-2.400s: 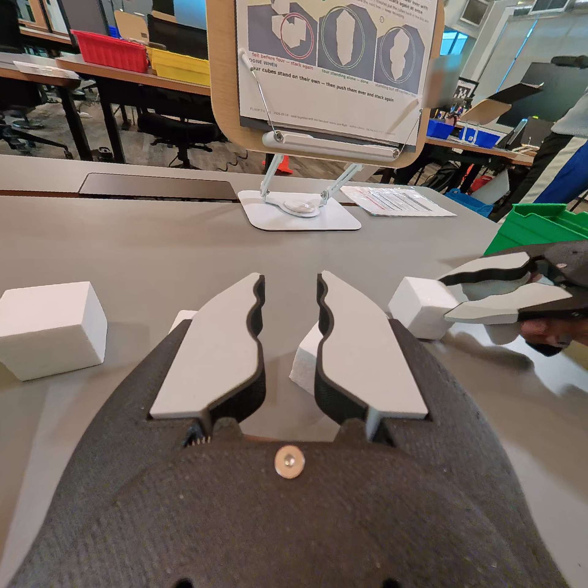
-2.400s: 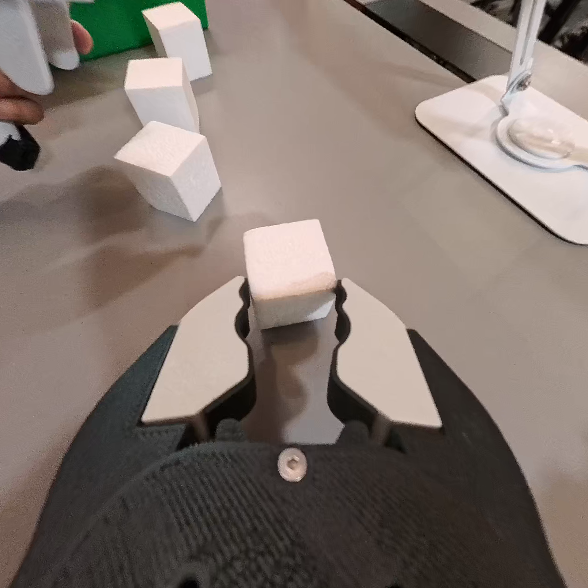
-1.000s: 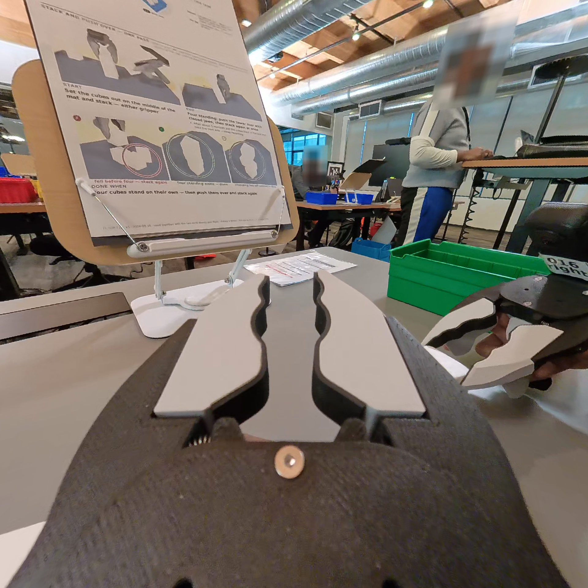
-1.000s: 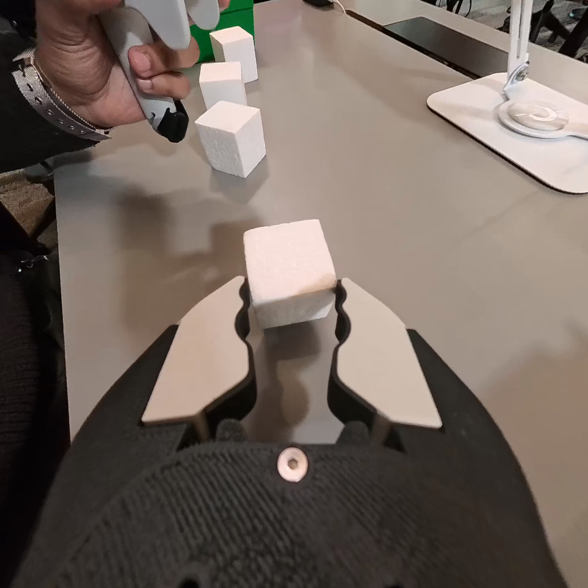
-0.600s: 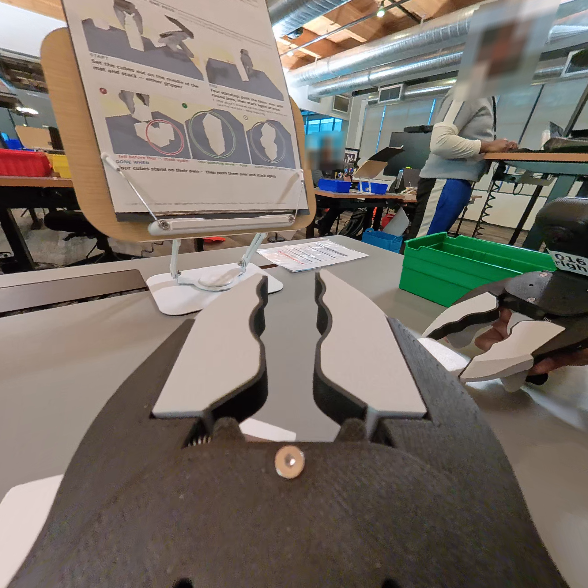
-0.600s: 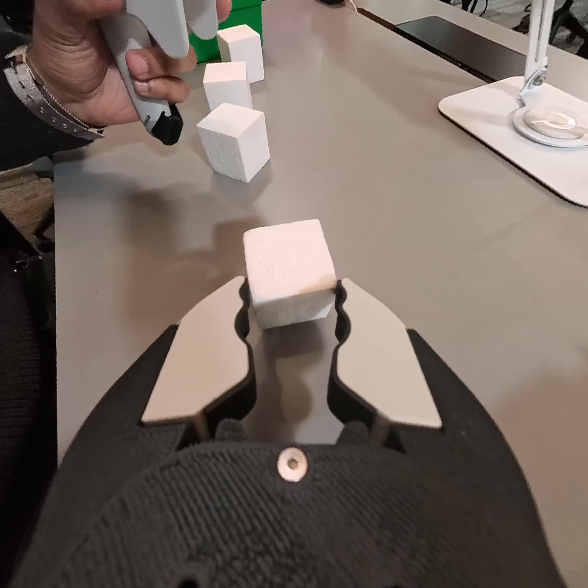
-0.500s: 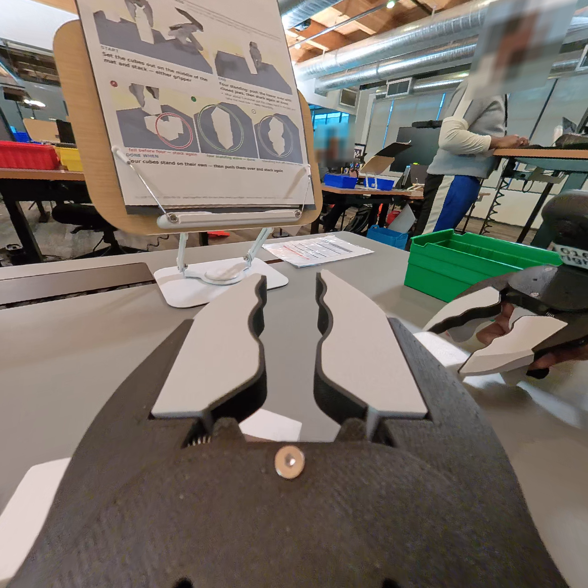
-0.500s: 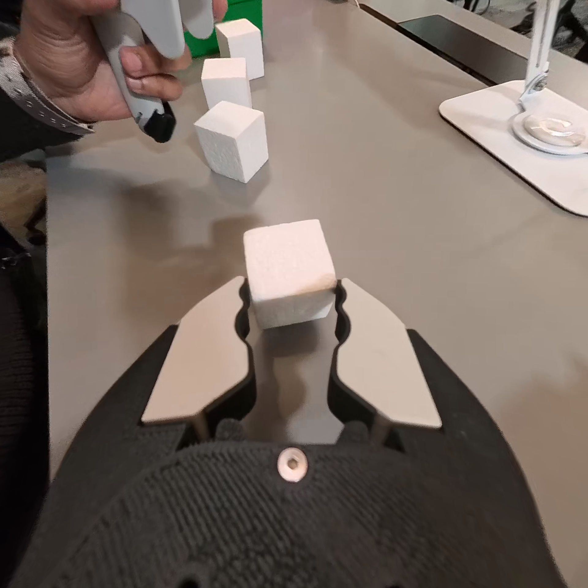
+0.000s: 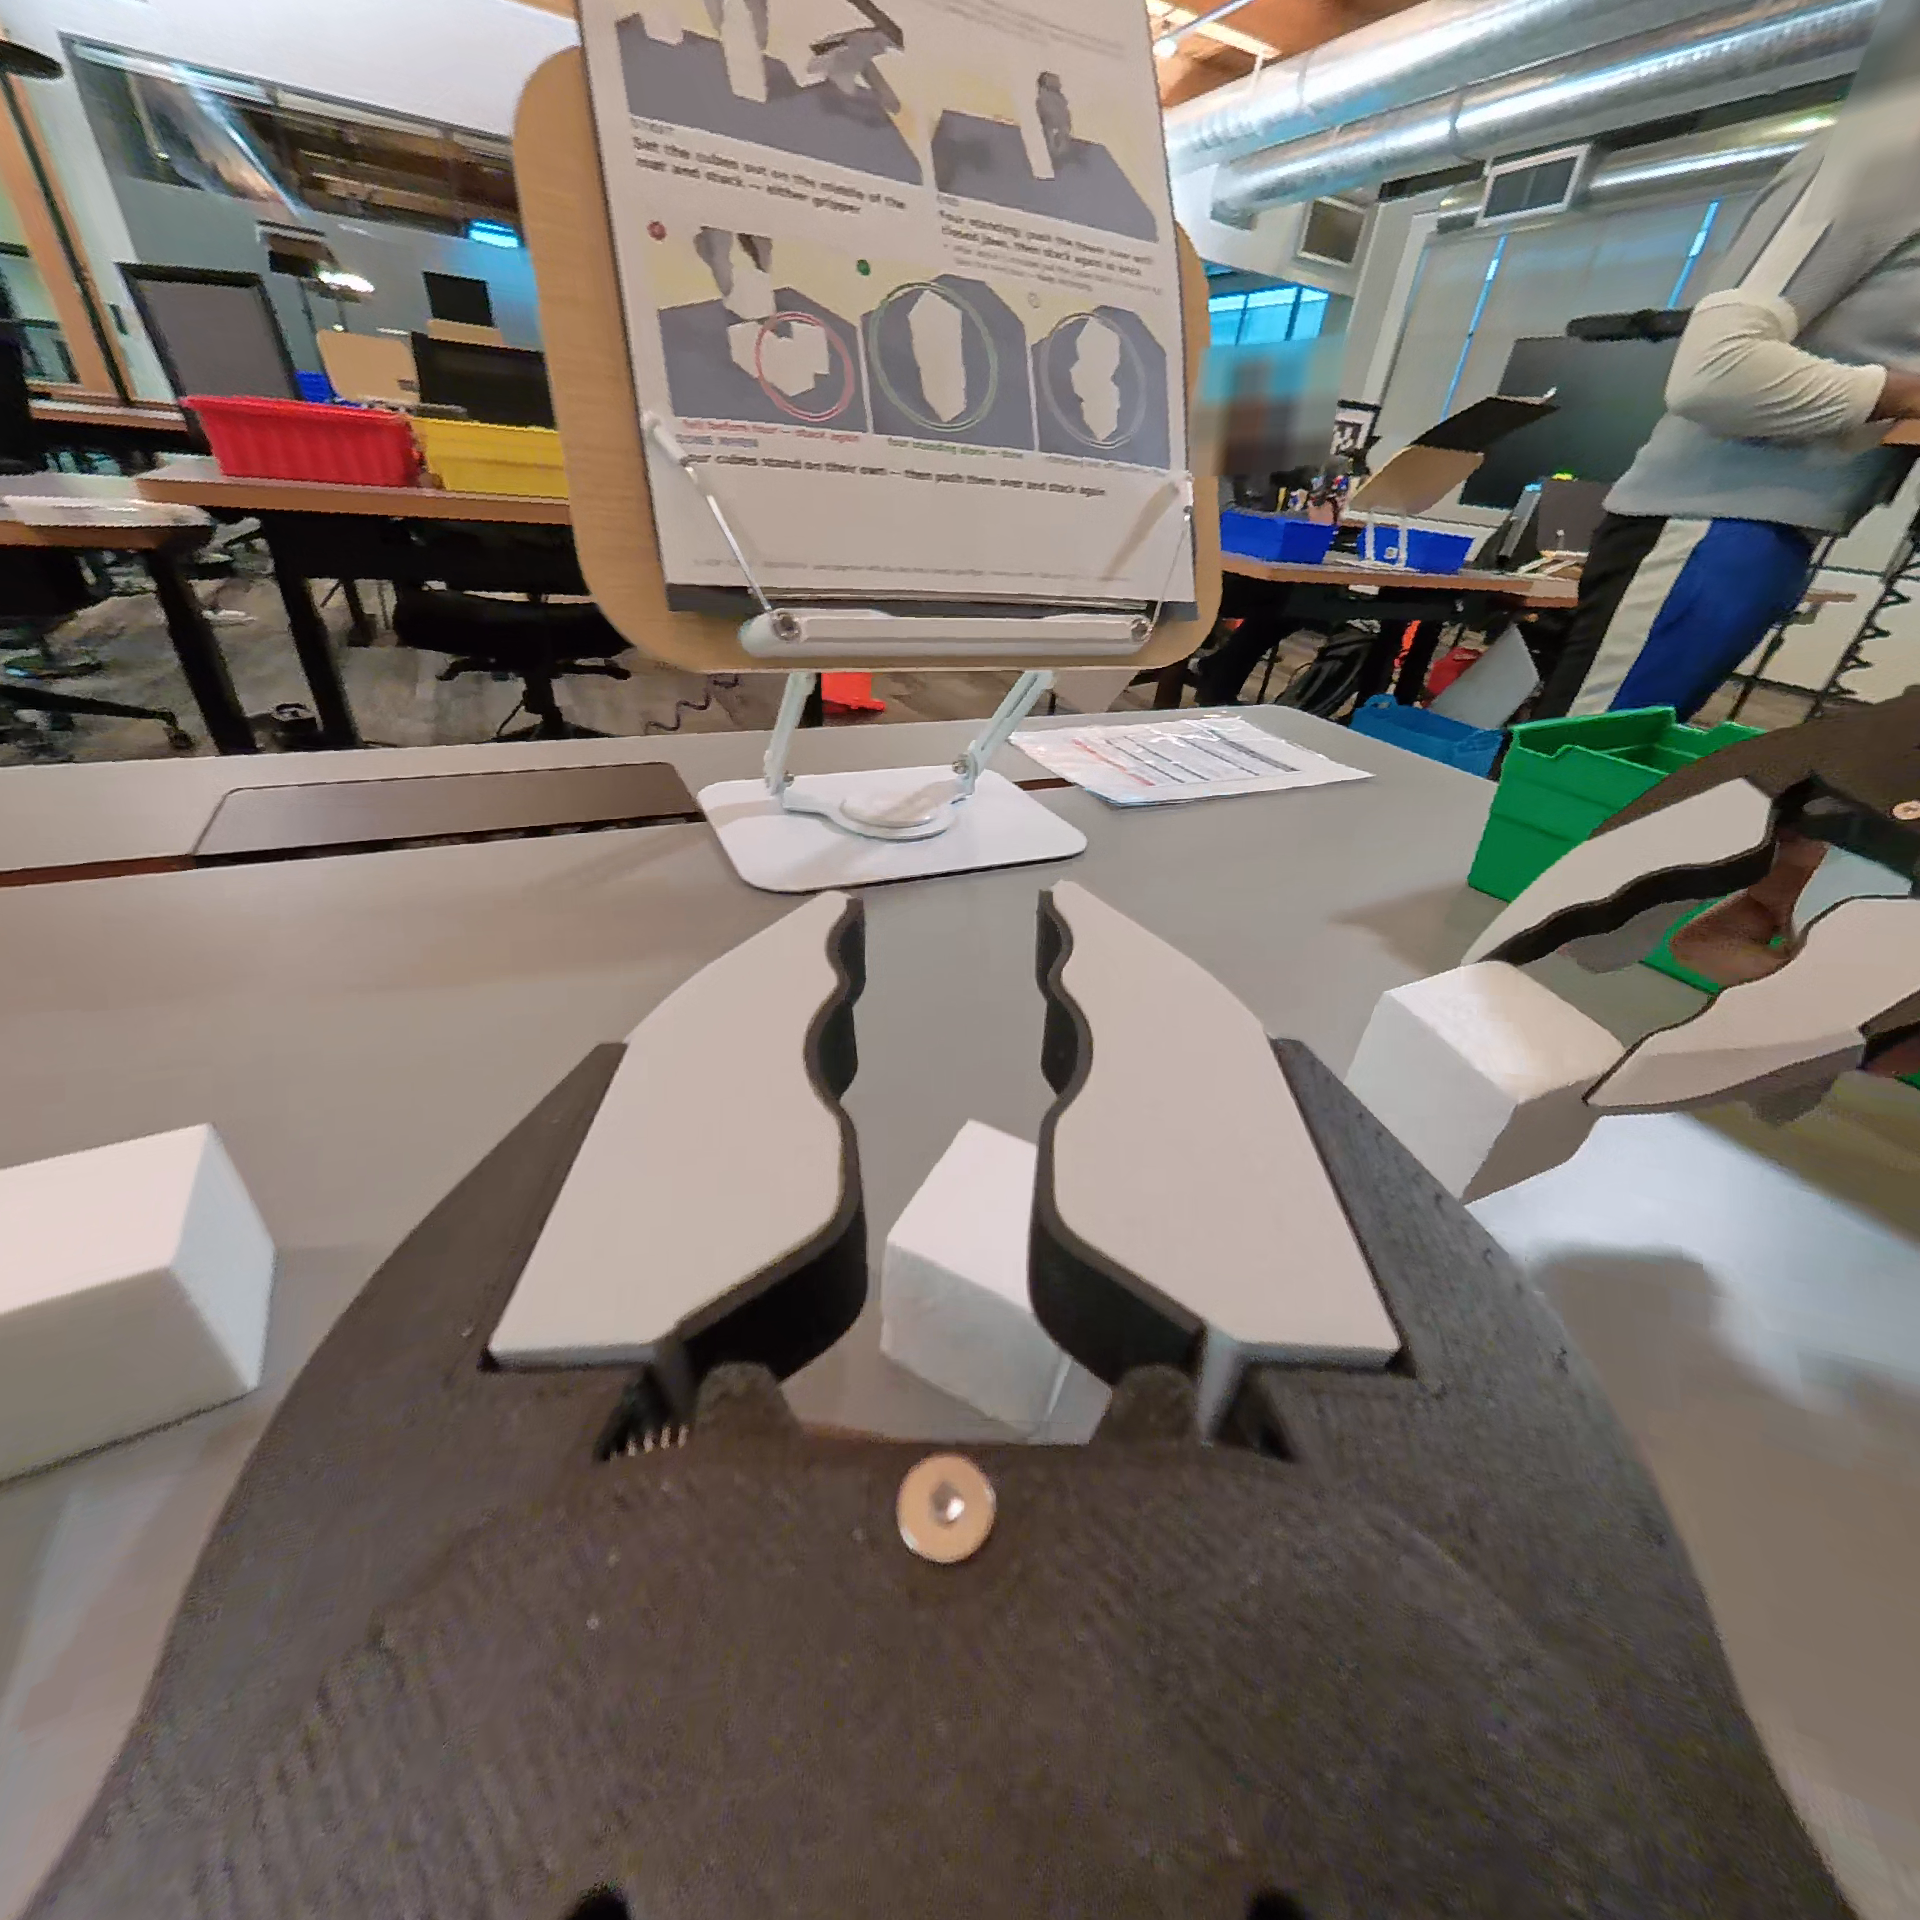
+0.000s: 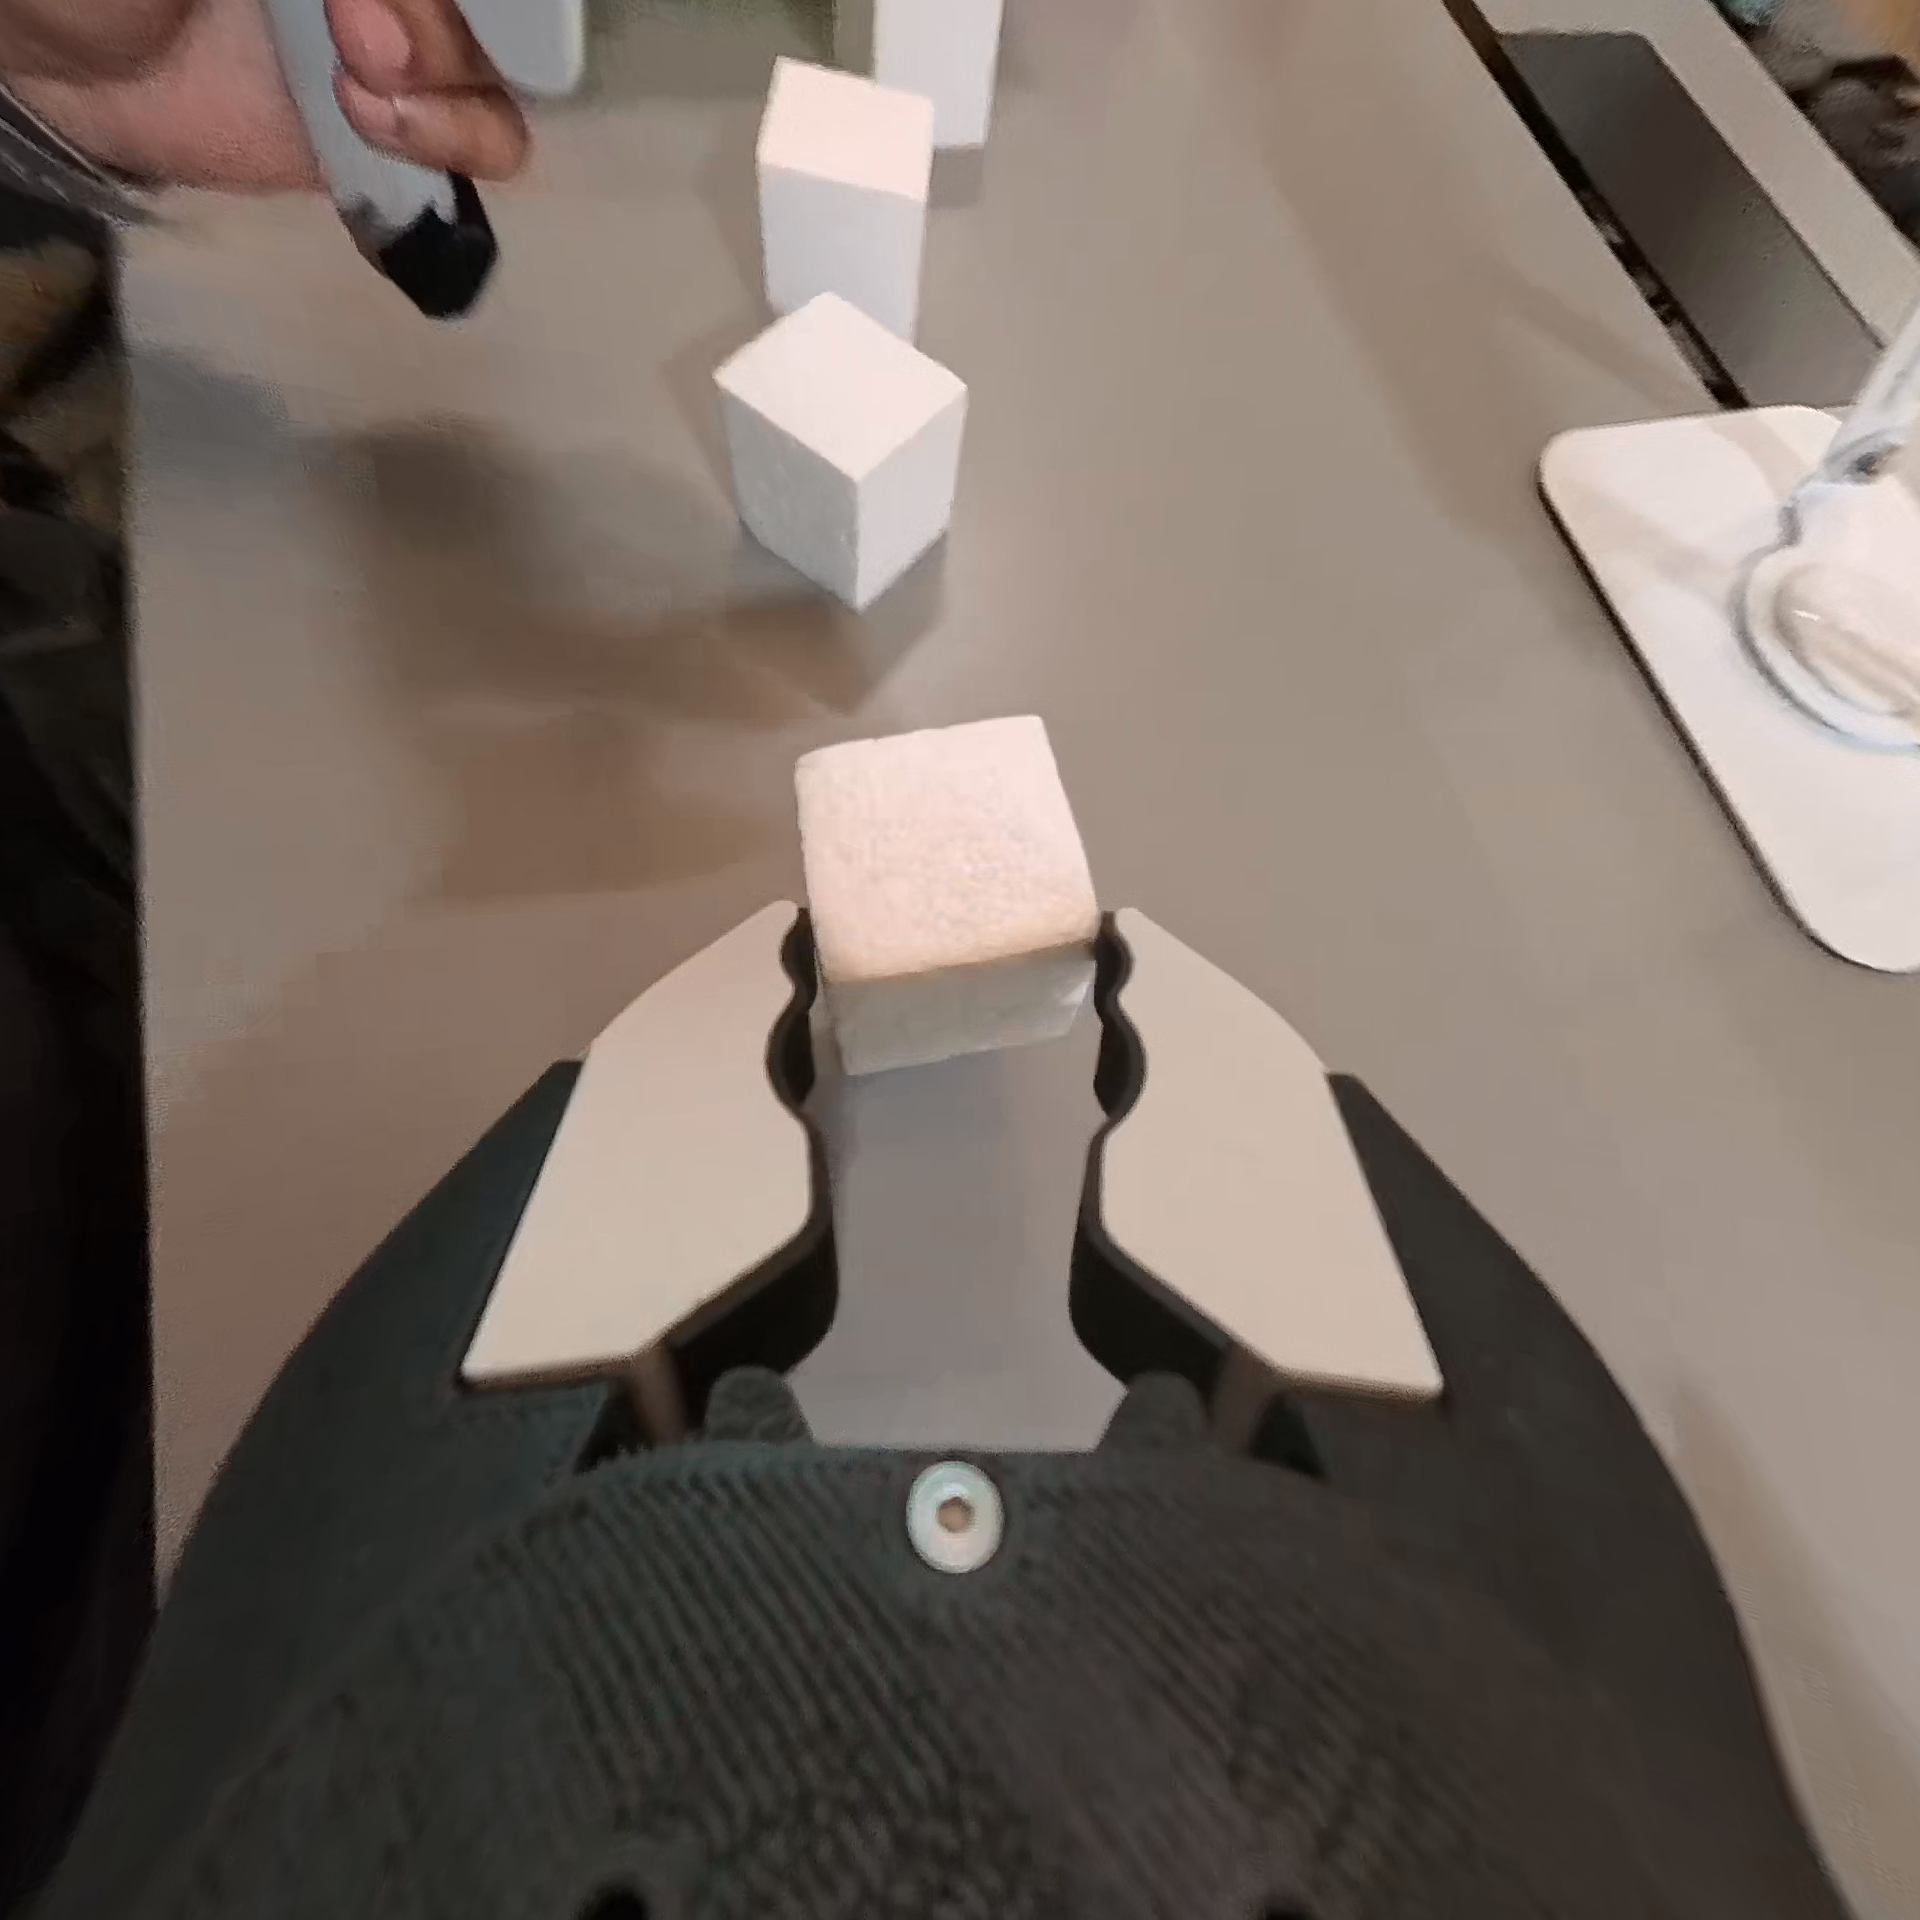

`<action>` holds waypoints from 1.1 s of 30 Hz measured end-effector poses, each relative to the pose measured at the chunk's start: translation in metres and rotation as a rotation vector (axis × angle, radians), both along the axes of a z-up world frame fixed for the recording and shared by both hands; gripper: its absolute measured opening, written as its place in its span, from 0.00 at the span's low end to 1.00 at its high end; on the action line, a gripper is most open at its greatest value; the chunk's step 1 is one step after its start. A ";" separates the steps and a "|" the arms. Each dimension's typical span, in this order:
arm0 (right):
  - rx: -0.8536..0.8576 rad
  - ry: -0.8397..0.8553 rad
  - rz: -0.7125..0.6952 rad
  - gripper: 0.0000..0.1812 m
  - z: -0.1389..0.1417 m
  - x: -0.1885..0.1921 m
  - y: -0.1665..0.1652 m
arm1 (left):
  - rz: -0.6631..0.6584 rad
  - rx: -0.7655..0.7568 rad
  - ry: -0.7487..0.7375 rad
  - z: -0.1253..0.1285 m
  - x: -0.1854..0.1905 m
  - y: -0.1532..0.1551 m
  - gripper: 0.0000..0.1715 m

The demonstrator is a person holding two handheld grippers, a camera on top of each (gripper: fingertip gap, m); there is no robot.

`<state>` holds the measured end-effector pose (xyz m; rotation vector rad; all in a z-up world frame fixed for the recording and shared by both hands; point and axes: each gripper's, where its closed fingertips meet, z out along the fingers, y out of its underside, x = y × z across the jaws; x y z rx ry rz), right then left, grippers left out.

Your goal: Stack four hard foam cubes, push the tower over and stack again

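The right gripper (image 10: 948,940) is clamped on a white foam cube (image 10: 940,883), pinching it at the fingertips and holding it clear of the grey table (image 10: 1299,582). In the left wrist view the same held cube (image 9: 1475,1070) shows at the right, between that gripper's fingers (image 9: 1756,1023).

The left gripper (image 9: 945,914) hovers with its jaws a little apart and nothing between them; a second cube (image 9: 971,1288) lies on the table below, seen through the gap. From the right wrist view this second cube (image 10: 842,457) sits just beyond the held cube, a third cube (image 10: 842,208) stands just behind the second, and a fourth cube (image 10: 940,62) stands farther back at the top edge. One cube (image 9: 114,1299) also lies to the left of the left gripper.

A white stand base (image 10: 1704,665) rests to the right of the held cube, carrying an instruction sheet (image 9: 894,301). A green bin (image 9: 1579,810) sits behind the right gripper.
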<state>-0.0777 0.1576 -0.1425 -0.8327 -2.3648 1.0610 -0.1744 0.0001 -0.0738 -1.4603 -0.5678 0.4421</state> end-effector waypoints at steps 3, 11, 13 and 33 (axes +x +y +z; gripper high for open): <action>-0.233 -0.045 0.069 0.29 0.002 -0.003 -0.008 | 0.034 0.005 -0.018 -0.002 -0.001 -0.015 0.19; -0.361 -0.118 0.068 0.29 -0.001 -0.017 -0.003 | 0.074 0.028 -0.057 -0.004 -0.002 -0.036 0.19; -0.244 -0.106 0.080 0.29 -0.013 -0.015 -0.007 | 0.073 0.023 -0.055 -0.004 -0.002 -0.036 0.19; -0.112 -0.071 0.037 0.29 -0.037 -0.013 -0.005 | 0.047 0.006 -0.058 -0.007 -0.004 -0.024 0.20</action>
